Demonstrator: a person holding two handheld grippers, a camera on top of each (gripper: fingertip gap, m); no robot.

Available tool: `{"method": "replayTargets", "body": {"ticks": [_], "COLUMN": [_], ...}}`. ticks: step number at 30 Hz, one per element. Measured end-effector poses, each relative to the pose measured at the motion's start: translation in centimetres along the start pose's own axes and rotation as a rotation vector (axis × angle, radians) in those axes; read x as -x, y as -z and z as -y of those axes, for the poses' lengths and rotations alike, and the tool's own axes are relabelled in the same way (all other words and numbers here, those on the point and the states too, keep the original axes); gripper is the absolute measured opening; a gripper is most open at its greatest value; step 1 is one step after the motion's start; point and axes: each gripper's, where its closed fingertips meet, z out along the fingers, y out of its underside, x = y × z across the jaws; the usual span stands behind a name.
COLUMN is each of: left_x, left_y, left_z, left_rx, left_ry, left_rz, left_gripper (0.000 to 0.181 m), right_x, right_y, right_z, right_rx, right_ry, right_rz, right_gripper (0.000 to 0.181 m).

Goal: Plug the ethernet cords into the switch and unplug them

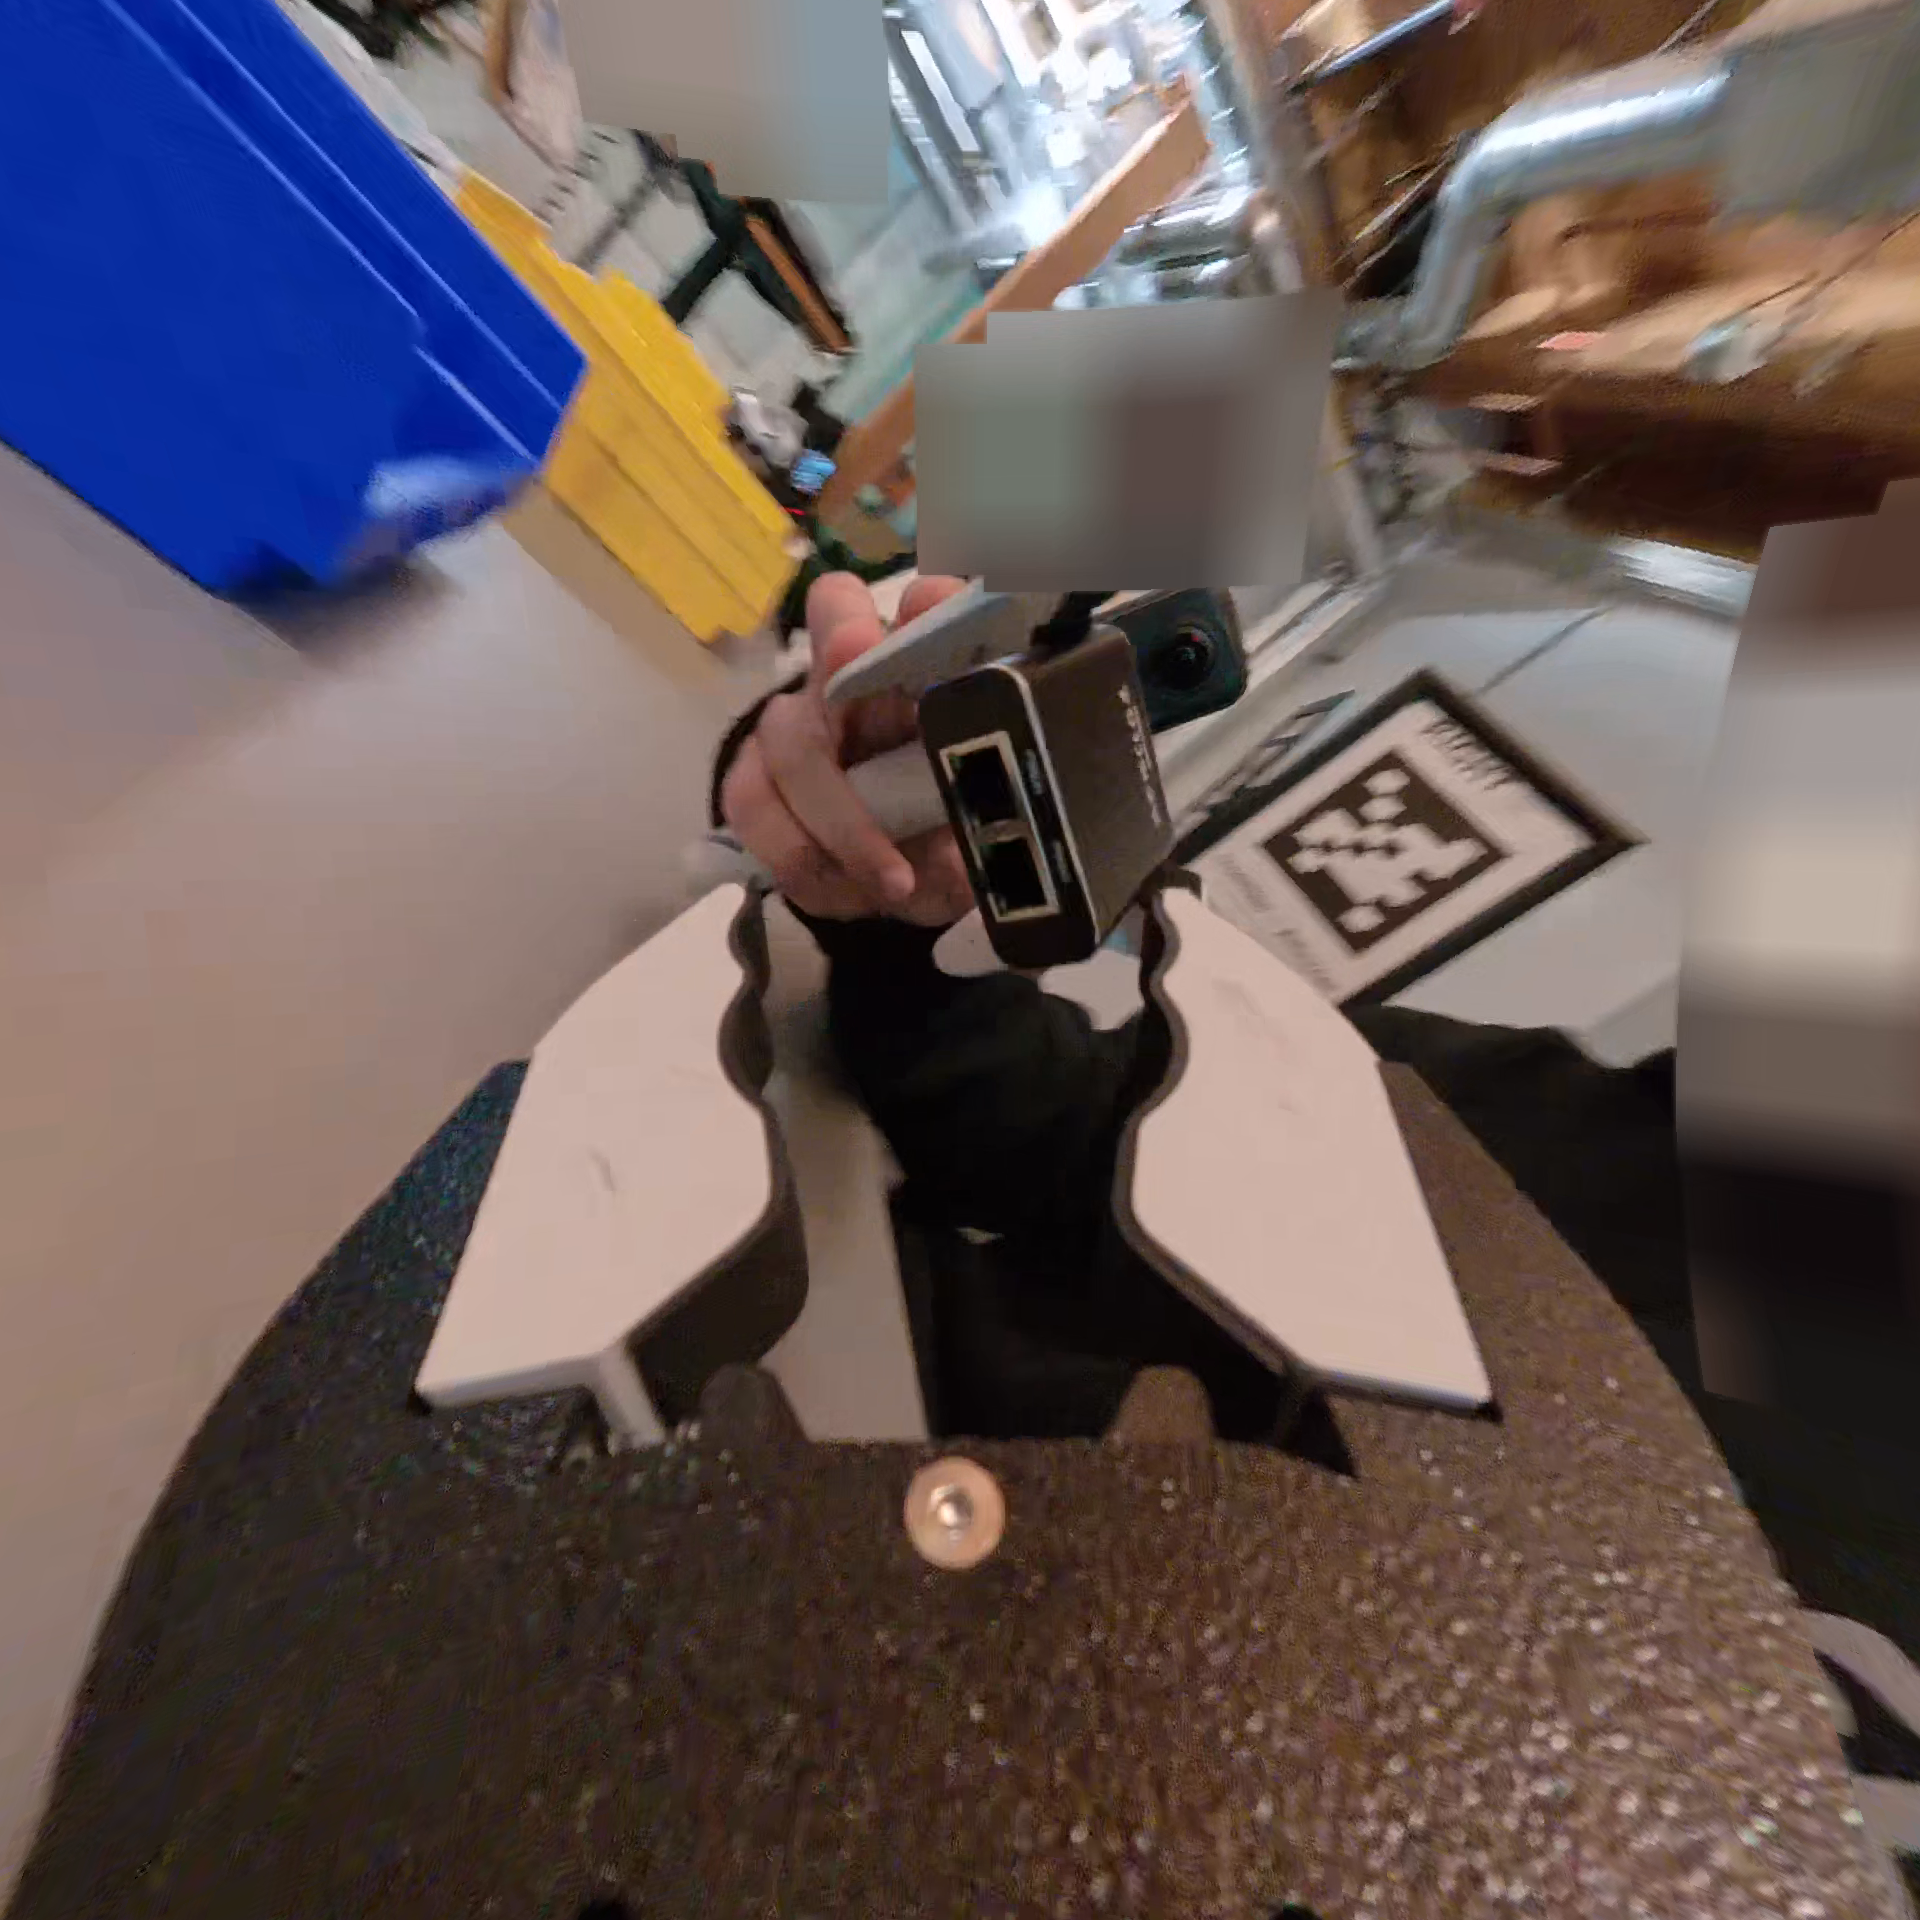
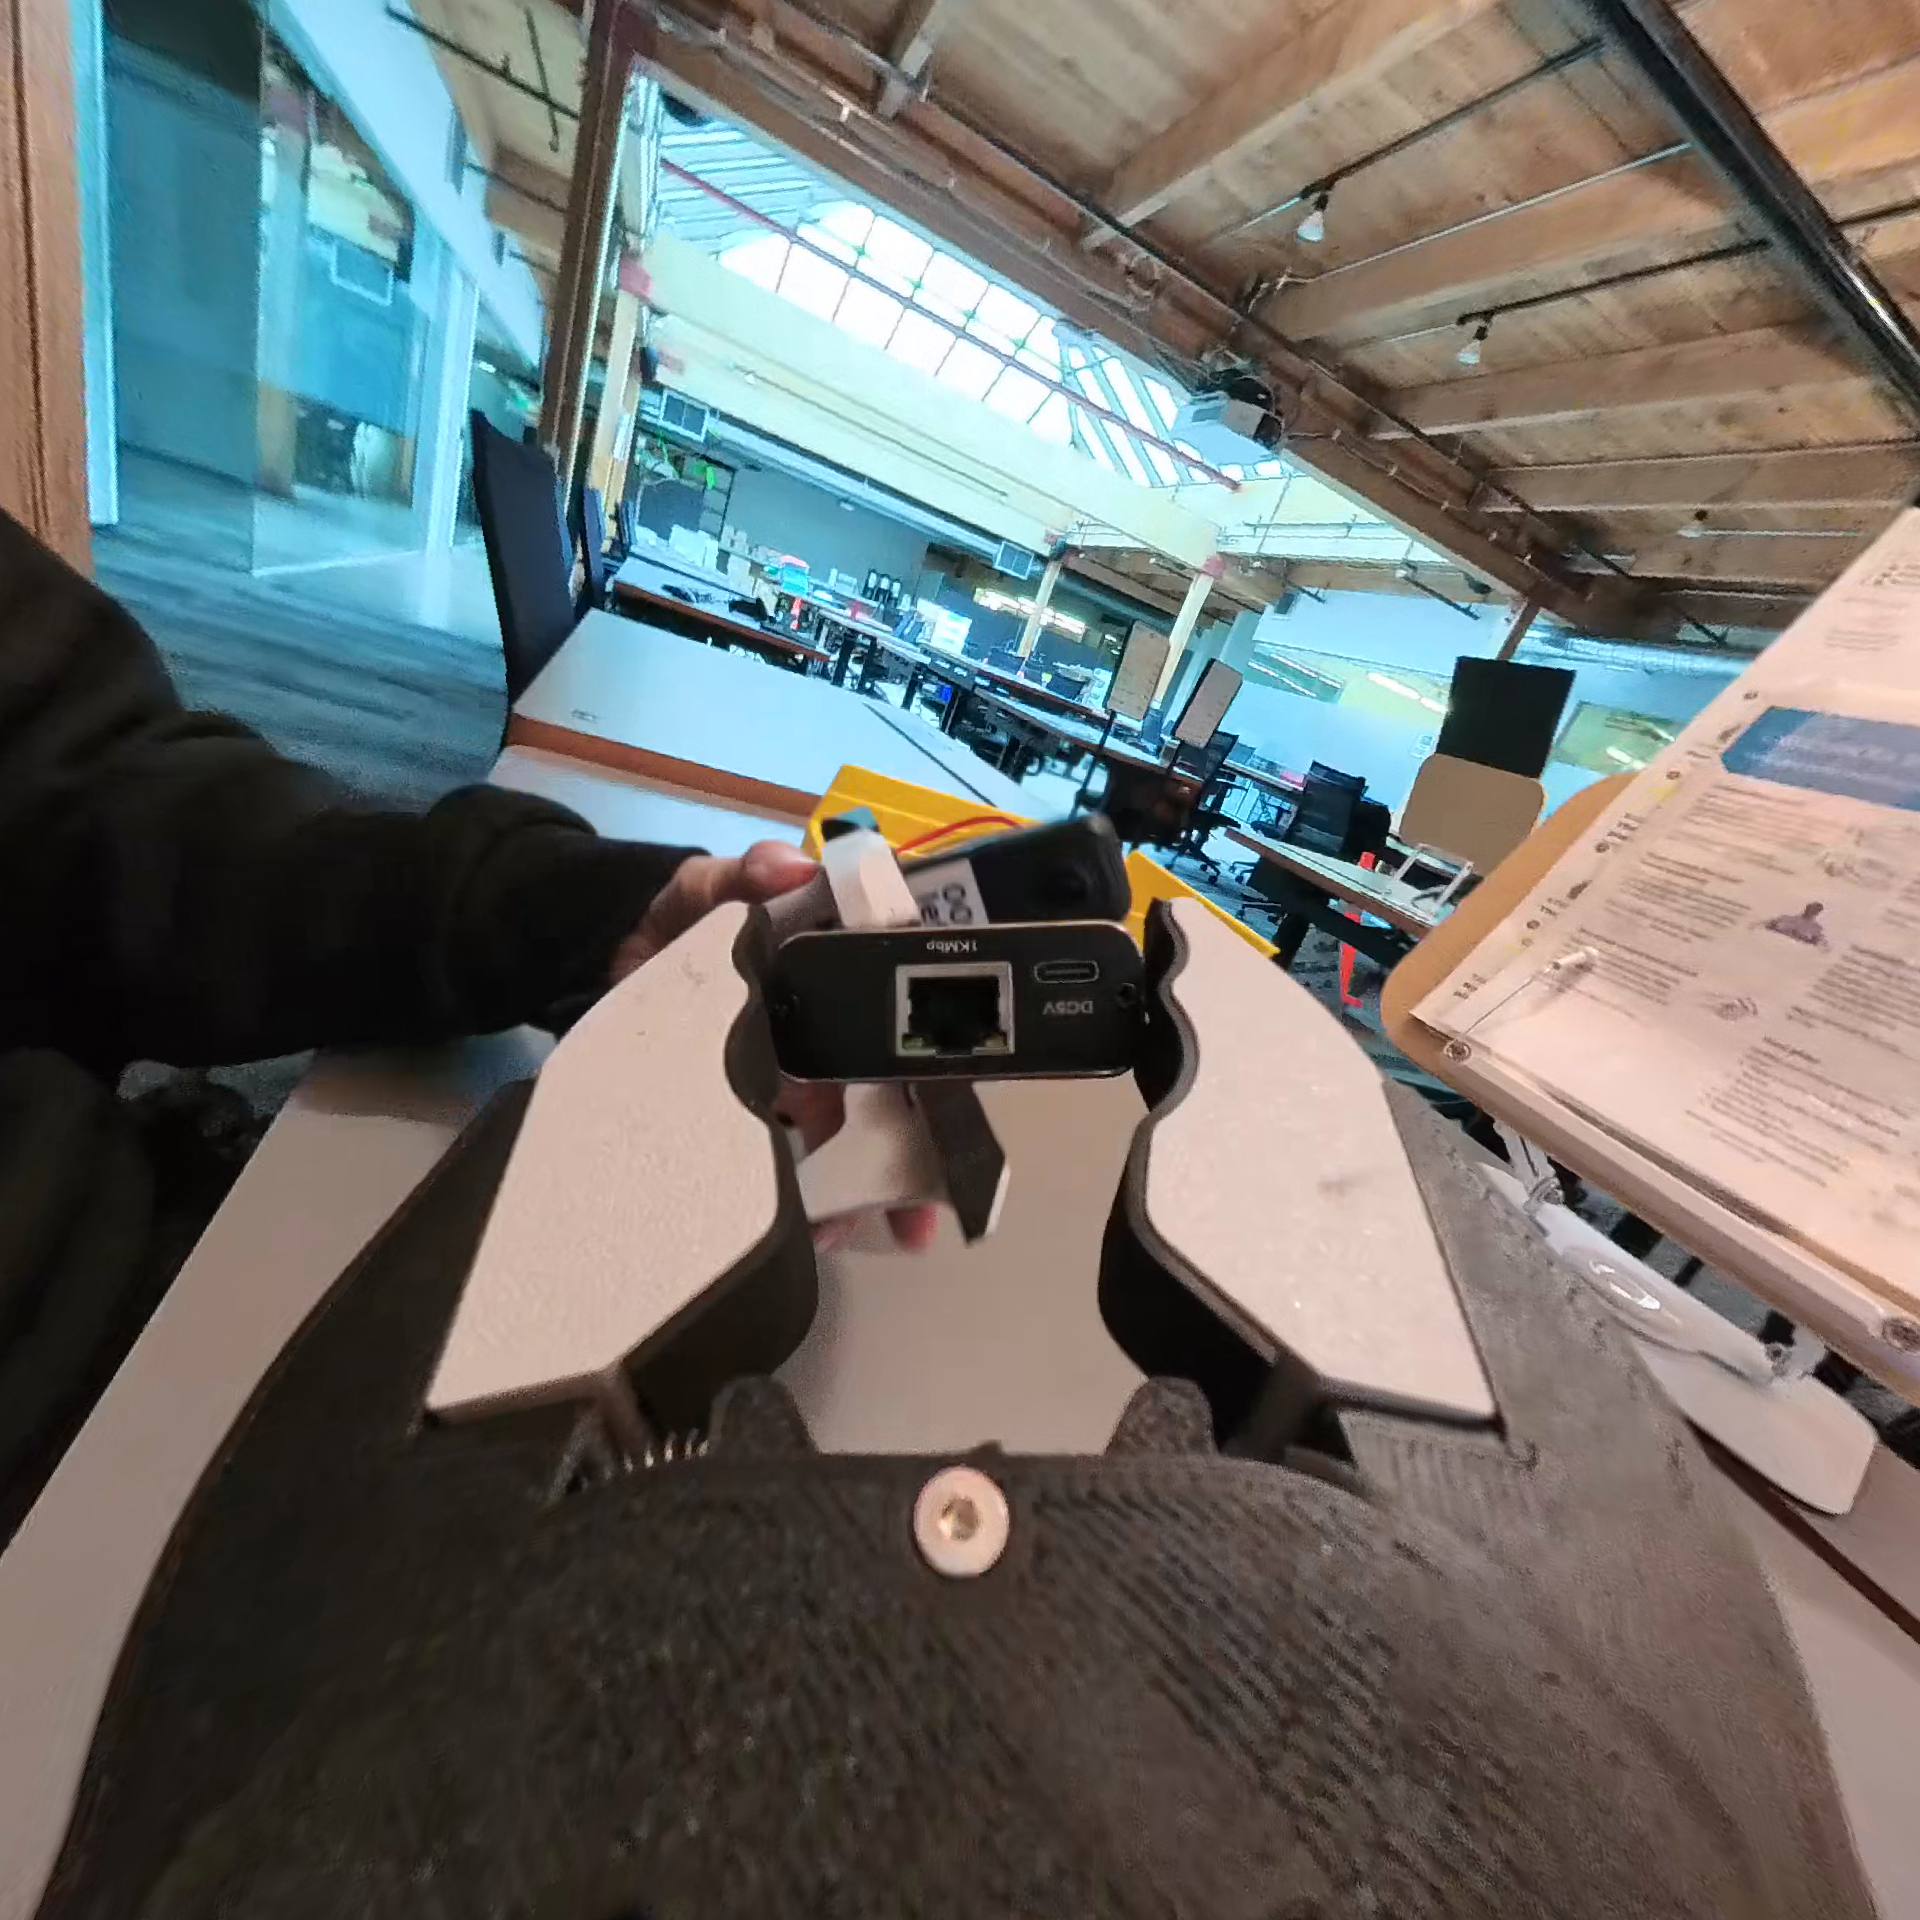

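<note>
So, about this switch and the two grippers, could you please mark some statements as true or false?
1. The switch shows two ports in the left wrist view, both empty. True.
2. A cord is plugged into the single port in the right wrist view. False: that port is empty.
3. The right gripper holds the switch between its fingertips. True.
4. The left gripper is shut. False: its fingers stand wide apart.
</note>
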Motion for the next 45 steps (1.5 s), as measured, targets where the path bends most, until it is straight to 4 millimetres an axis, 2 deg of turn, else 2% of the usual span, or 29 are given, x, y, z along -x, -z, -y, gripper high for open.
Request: {"method": "replayTargets", "body": {"ticks": [3,5,7,9,11,13,14,17,21,27,30,34,37,40,42,45], "left_x": [-0.8,-2.2,-2.5,-1.7,-0.5,-0.1,-0.1,0.5,0.1,0.2,0.7,1.1,1.5,1.8,1.1,-1.1], "left_y": [-1.5,-1.9,-1.9,-1.8,-1.6,-1.5,-1.5,-1.6,-2.0,-2.1,-1.9,-1.4,-0.6,1.2,2.9,5.7], "left_z": [-0.9,-0.9,-0.5,-0.3,-0.6,-0.7,-0.8,-0.9,-1.0,-0.9,-0.8,-0.3,0.7,1.9,3.3,5.3], "left_rx": [-0.006,-0.025,-0.070,-0.083,-0.055,-0.020,-0.005,0.004,0.002,-0.011,-0.022,-0.052,-0.095,-0.105,-0.140,-0.167], "left_ry": [0.139,0.182,0.169,0.140,0.106,0.121,0.121,0.102,0.149,0.164,0.158,0.153,0.097,-0.010,-0.115,-0.312], "left_rz": [-0.188,-0.327,-0.374,-0.312,-0.188,-0.107,-0.072,0.046,0.031,0.057,0.093,0.113,0.165,0.273,0.337,0.463], "left_gripper": [0.056,0.046,0.035,0.025,0.024,0.024,0.024,0.024,0.024,0.024,0.023,0.026,0.036,0.052,0.051,0.047], "right_x": [1.0,1.1,0.8,0.6,0.1,-0.7,-0.7,0.0,0.2,0.0,-0.3,-0.2,-0.2,-0.7,-1.2,-1.5], "right_y": [-0.5,-0.6,-0.5,-0.2,0.2,0.2,0.0,-0.7,-1.1,-1.0,-1.1,-1.5,-1.5,-1.2,-0.8,-0.4], "right_z": [0.1,-0.5,-1.2,-3.1,-5.0,-5.9,-6.1,-6.0,-5.8,-5.8,-6.8,-7.3,-7.2,-6.2,-6.2,-6.5], "right_rx": [-0.011,0.016,0.044,0.175,0.317,0.367,0.372,0.319,0.272,0.223,0.264,0.275,0.241,0.155,0.133,0.129], "right_ry": [0.007,0.022,0.039,0.106,0.176,0.198,0.157,0.078,0.074,0.061,0.065,-0.062,-0.153,-0.247,-0.280,-0.306], "right_rz": [0.049,0.049,0.035,0.026,-0.005,-0.065,-0.067,-0.026,-0.034,-0.047,-0.067,-0.074,-0.064,-0.065,-0.076,-0.079], "right_gripper": [0.068,0.068,0.068,0.066,0.068,0.092,0.098,0.083,0.076,0.074,0.074,0.074,0.074,0.074,0.074,0.073]}}
